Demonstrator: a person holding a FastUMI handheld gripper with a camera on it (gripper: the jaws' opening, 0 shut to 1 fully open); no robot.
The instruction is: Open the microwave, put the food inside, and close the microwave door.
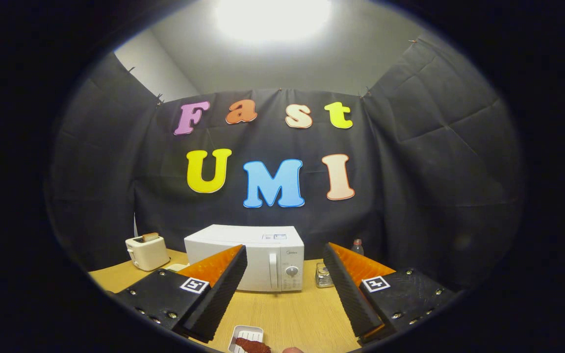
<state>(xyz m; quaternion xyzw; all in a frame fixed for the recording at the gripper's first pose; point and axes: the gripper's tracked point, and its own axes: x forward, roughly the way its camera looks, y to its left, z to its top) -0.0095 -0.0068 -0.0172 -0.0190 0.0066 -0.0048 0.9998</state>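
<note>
2 fingers of the tool (pixel 285 287) spread wide, holding nothing; approach the microwave (pixel 245 257) door handle (pixel 273 269) squarely, near the tabletop's (pixel 292 318) far edge.

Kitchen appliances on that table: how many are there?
2. A white microwave, door shut, stands beyond the open gripper; a white toaster stands to its left. More may be hidden behind the fingers.

Bare table (pixel 287 314) lies open between the parted fingers of the gripper (pixel 285 257), up to the shut microwave (pixel 253 257). A toaster (pixel 146 252) stands left of it; a jar (pixel 322 275) and bottle (pixel 357 246) crowd its right. A tray (pixel 246 338) lies near, below the fingers.
</note>
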